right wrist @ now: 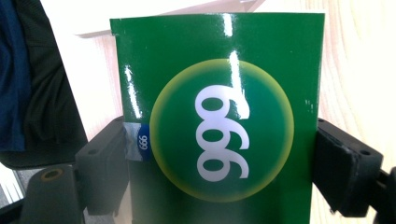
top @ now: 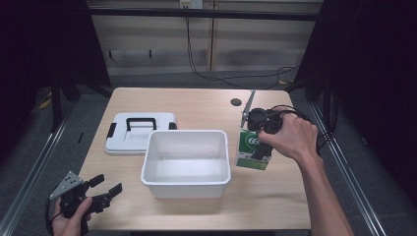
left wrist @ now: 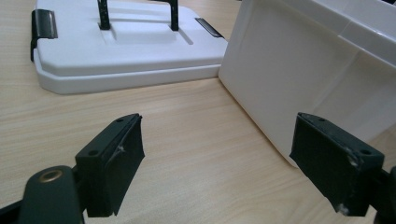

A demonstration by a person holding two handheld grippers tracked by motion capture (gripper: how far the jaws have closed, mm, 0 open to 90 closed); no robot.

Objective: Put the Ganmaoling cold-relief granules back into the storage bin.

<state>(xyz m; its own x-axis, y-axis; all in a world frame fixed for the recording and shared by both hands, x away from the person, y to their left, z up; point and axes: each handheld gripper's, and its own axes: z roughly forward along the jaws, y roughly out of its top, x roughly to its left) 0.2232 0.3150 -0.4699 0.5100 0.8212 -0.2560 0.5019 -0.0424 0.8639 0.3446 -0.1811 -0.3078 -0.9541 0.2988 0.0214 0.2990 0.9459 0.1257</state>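
right gripper [right wrist: 219, 154] jaws clamp green carton [right wrist: 219, 116] sides, standing upright; left gripper [left wrist: 217, 158] spread.

Green box [right wrist: 219, 130]: "999" large in circle; "666" small blue tab.

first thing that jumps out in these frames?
The glossy green box marked 999, clamped between the right gripper jaws at the table's right side, just beside the open white bin in the middle. Next, the white lid with a black handle lying flat behind the bin's left corner.
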